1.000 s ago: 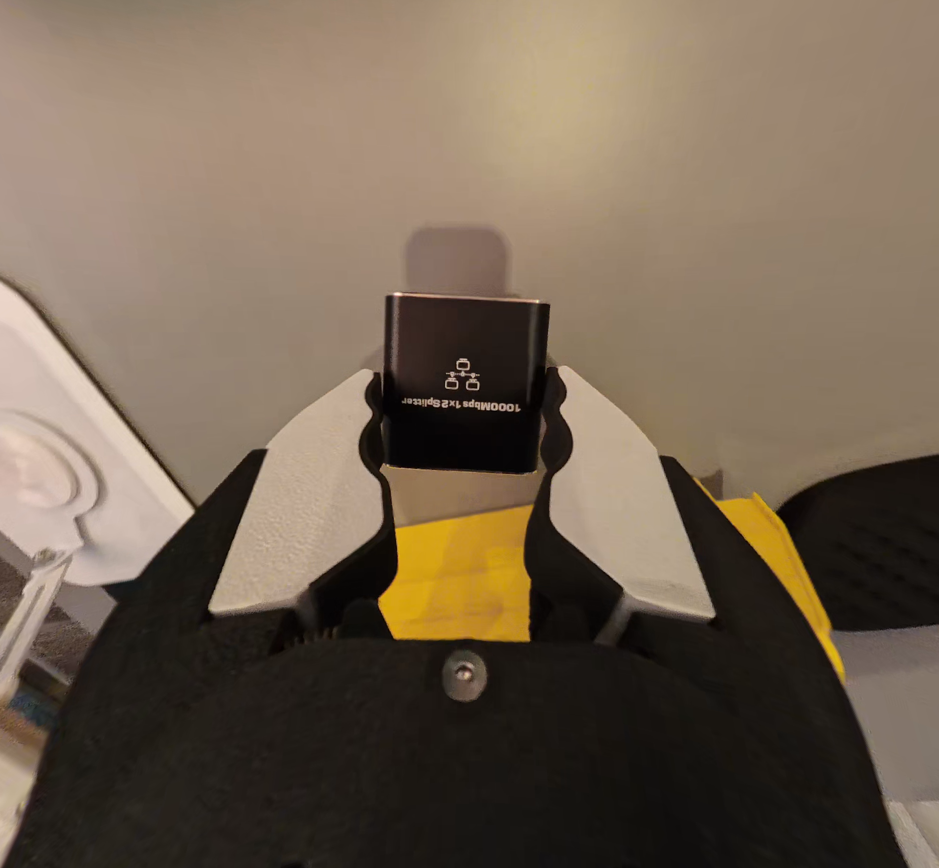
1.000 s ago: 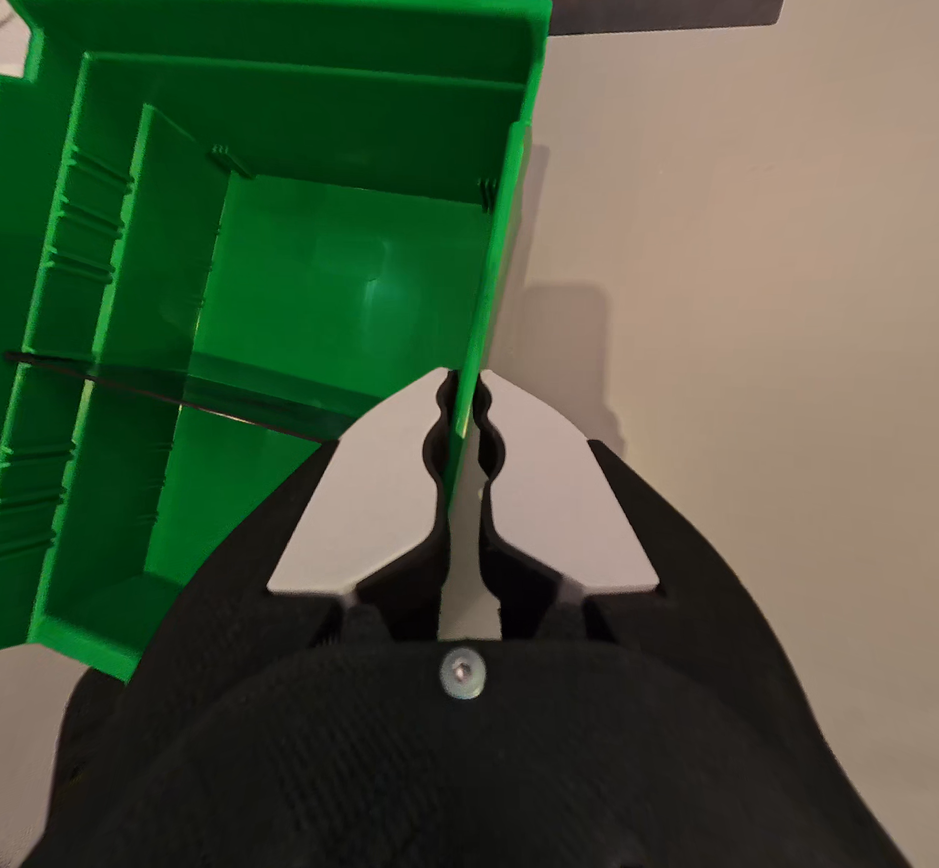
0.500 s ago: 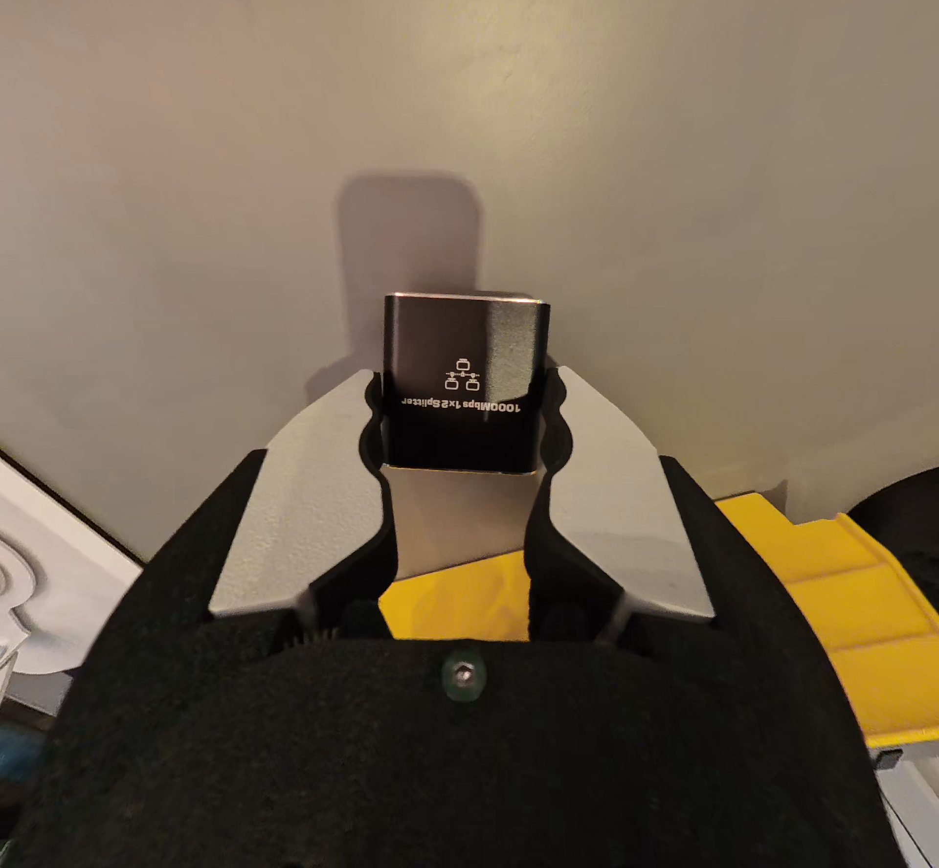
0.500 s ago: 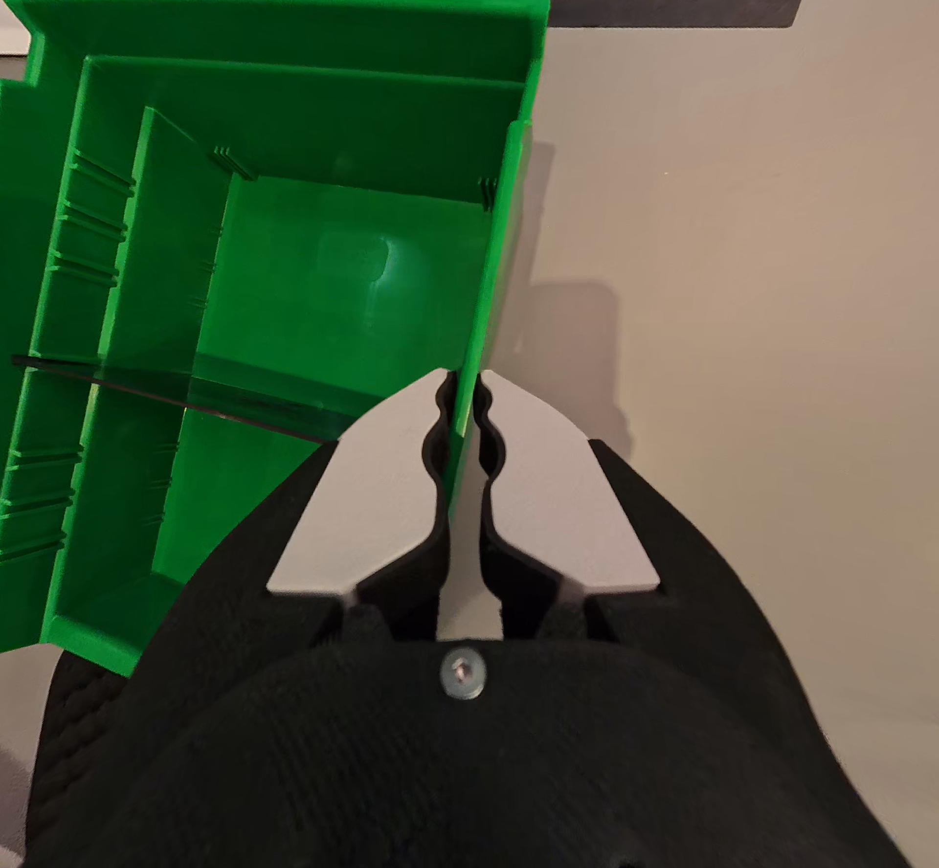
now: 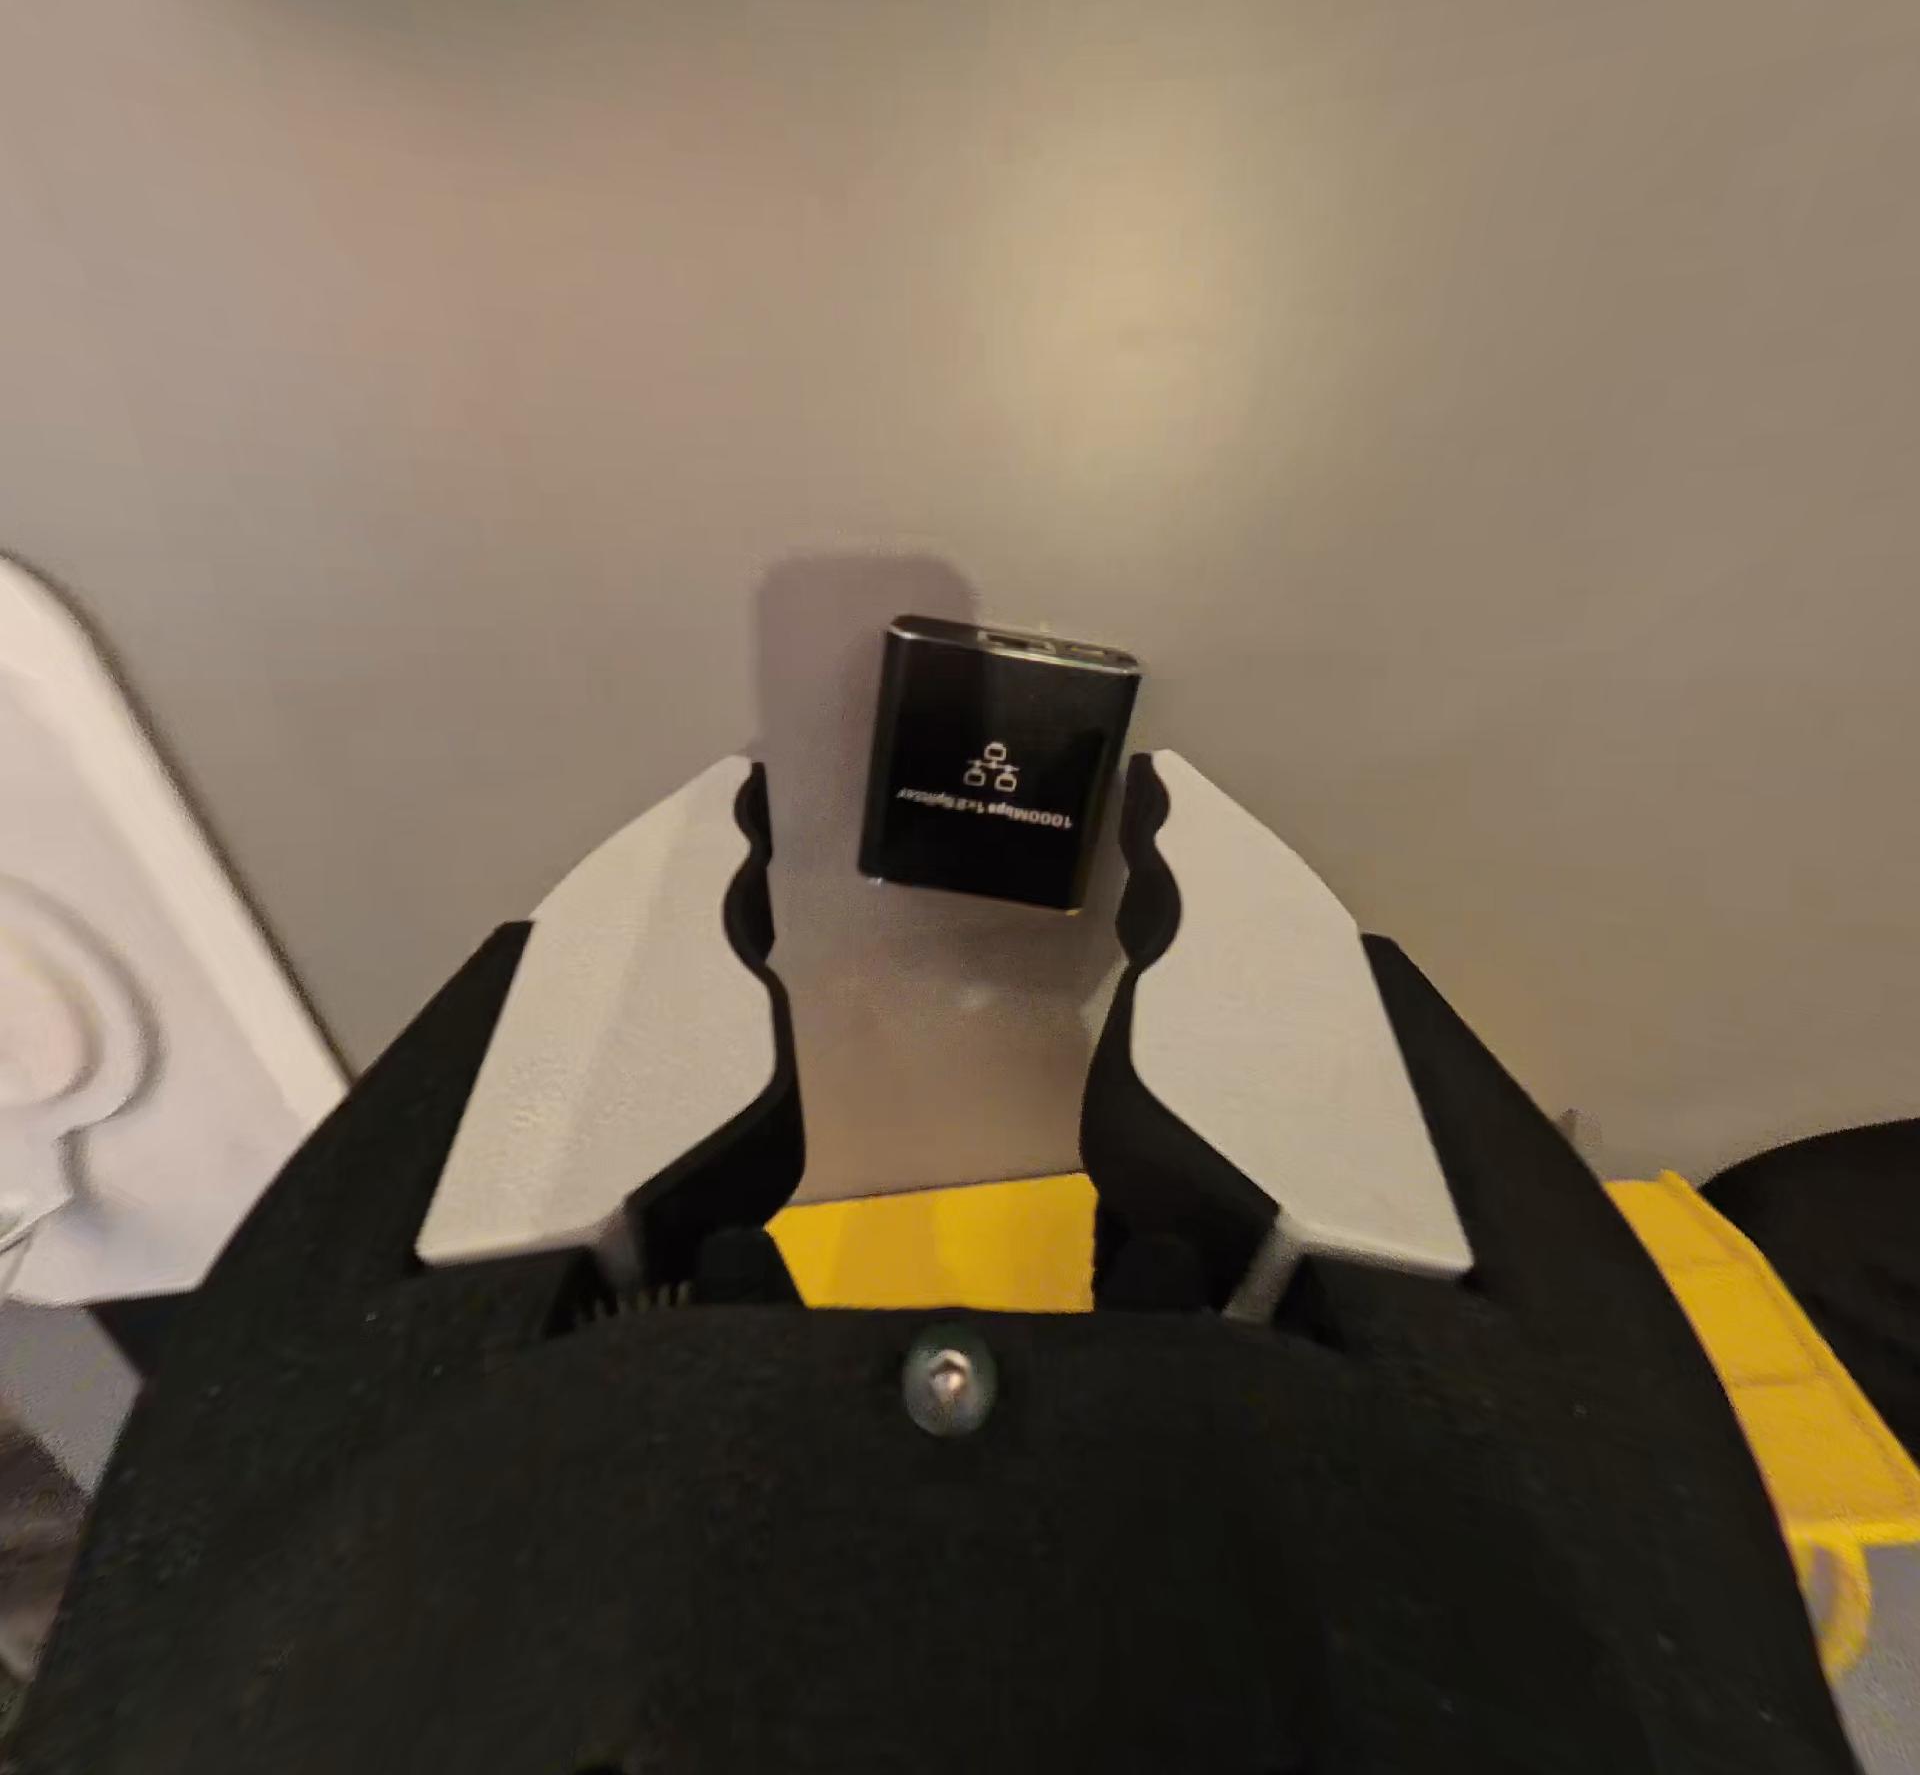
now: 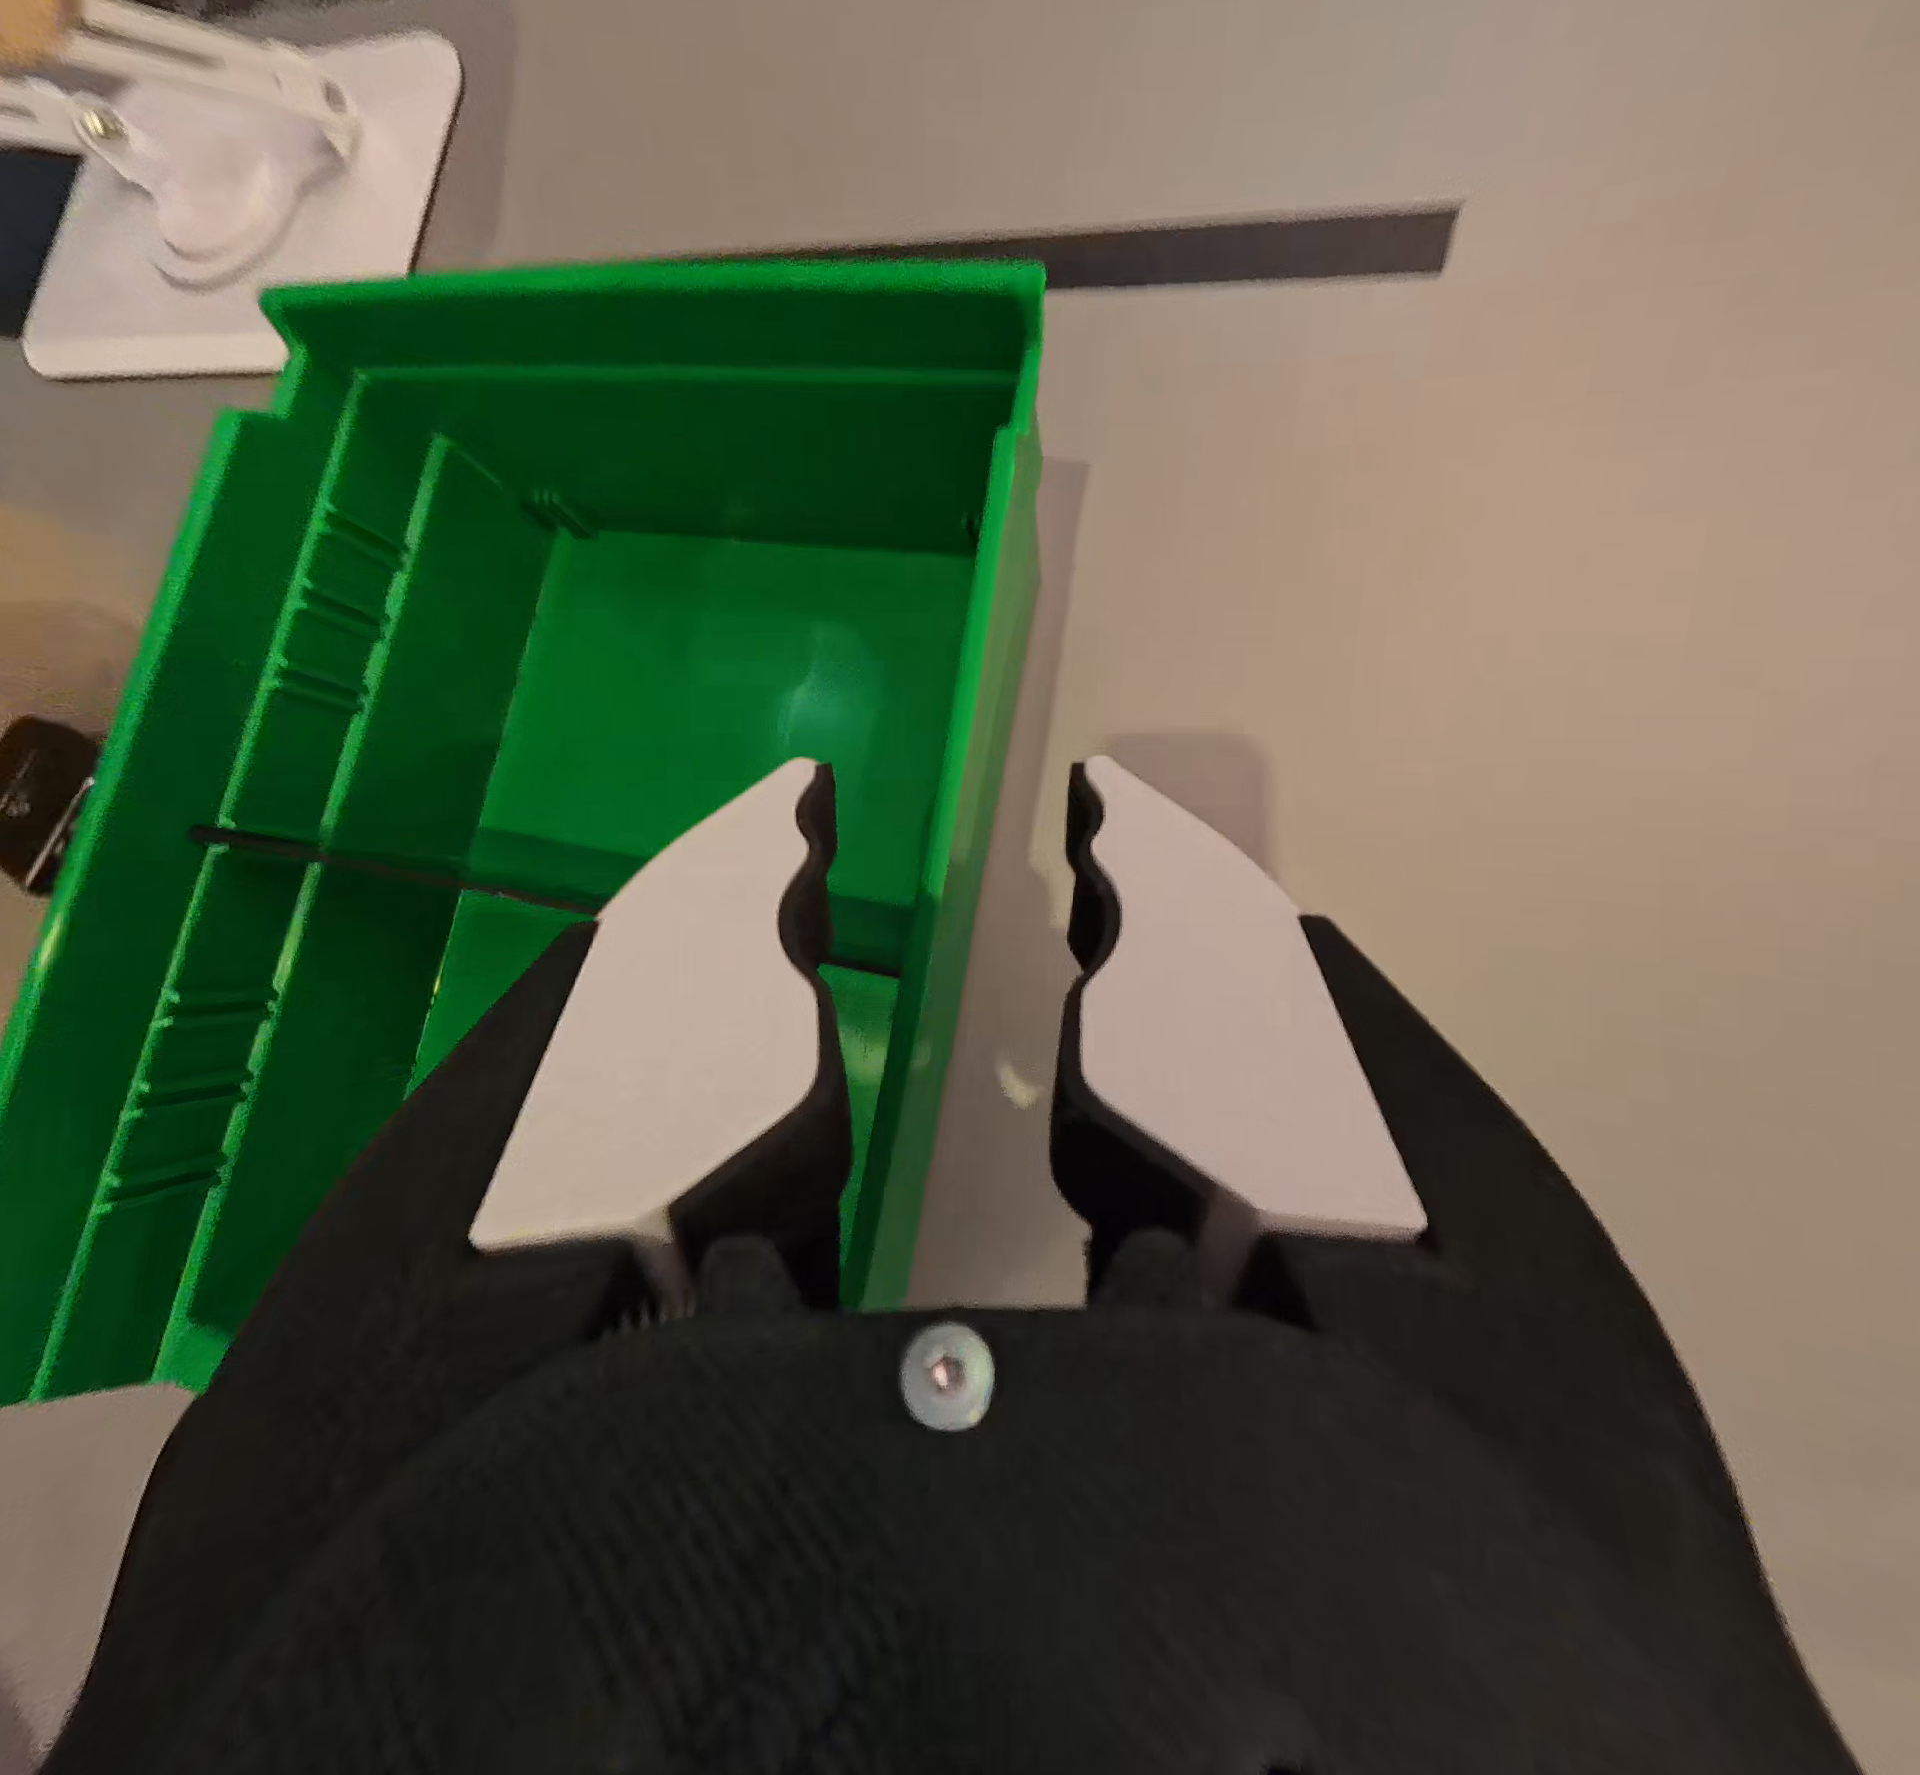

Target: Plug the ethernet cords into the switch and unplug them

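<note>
**Operator:** Fingers first: report both sets.

**Me:** Left gripper [image 5: 948,816]: jaws spread, holding nothing. The switch [image 5: 1003,764], a small black box, lies flat on the grey table [image 5: 1039,271] between my fingertips and slightly beyond them, touching neither pad. It sits nearer my right finger [image 5: 1226,946] than my left one.

**Operator:** Axis?

**Me:** Its long axis runs away from me, slightly skewed; the port face points to the far side.

**Operator:** Right side?

**Me:** Right gripper [image 6: 948,790]: jaws apart, empty, straddling the side wall of the green bin [image 6: 644,686] without clamping it. A dark box just past the bin's far-left wall may be the switch.

**Operator:** Which gripper is nearer the switch?

**Me:** Left, in my judgement. No ethernet cords are visible in either view.
</note>
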Action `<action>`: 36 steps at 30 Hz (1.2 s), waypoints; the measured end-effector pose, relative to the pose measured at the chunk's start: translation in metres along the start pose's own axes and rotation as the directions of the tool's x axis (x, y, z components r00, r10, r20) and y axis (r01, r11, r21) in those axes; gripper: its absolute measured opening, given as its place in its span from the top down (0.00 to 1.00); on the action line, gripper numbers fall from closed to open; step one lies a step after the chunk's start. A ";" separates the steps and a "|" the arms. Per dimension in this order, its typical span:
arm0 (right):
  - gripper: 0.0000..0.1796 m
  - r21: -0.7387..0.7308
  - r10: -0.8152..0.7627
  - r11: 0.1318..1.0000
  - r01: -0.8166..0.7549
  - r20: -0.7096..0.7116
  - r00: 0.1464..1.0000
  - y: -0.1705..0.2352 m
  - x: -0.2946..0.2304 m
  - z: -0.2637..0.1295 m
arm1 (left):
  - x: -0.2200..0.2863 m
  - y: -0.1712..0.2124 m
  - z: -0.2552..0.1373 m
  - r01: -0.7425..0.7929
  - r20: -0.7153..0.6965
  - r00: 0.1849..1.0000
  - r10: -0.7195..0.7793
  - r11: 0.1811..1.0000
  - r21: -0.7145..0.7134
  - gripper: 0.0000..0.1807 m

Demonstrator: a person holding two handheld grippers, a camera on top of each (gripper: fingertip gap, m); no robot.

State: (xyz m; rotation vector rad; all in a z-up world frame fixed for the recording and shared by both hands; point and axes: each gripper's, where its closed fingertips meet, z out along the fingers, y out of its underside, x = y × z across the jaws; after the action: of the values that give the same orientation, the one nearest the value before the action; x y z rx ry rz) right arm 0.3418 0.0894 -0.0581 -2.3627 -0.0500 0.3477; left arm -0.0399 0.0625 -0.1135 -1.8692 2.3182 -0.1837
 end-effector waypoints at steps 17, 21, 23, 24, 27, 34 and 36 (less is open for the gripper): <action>0.79 0.593 -0.371 0.641 0.488 -0.318 0.873 -0.127 -0.151 -0.127 | 0.042 0.208 -0.078 0.399 0.433 0.804 -0.407 0.910 0.115 0.68; 0.80 0.559 -0.434 0.620 0.551 -0.341 0.834 -0.124 -0.171 -0.122 | 0.038 0.211 -0.079 0.426 0.430 0.787 -0.442 0.894 0.139 0.92; 0.80 0.537 -0.451 0.617 0.575 -0.357 0.818 -0.123 -0.172 -0.120 | 0.042 0.207 -0.094 0.413 0.441 0.778 -0.448 0.893 0.180 0.93; 0.80 0.532 -0.458 0.615 0.582 -0.359 0.813 -0.122 -0.172 -0.120 | 0.045 0.208 -0.104 0.406 0.461 0.766 -0.449 0.893 0.194 0.94; 0.81 0.544 -0.463 0.609 0.578 -0.348 0.815 -0.123 -0.173 -0.121 | 0.056 0.210 -0.141 0.373 0.540 0.715 -0.444 0.895 0.243 0.97; 0.81 0.573 -0.452 0.606 0.552 -0.324 0.831 -0.123 -0.166 -0.127 | 0.086 0.182 -0.259 0.262 0.636 0.590 -0.498 0.863 0.433 0.97; 0.81 0.578 -0.447 0.609 0.544 -0.316 0.837 -0.122 -0.164 -0.129 | 0.094 0.153 -0.283 0.203 0.653 0.595 -0.469 0.873 0.443 0.97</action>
State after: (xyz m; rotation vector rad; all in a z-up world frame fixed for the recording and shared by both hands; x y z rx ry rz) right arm 0.2257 0.0694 0.1531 -1.5677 -0.4476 -0.0864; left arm -0.2624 0.0026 0.1301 -1.7329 1.2671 0.1441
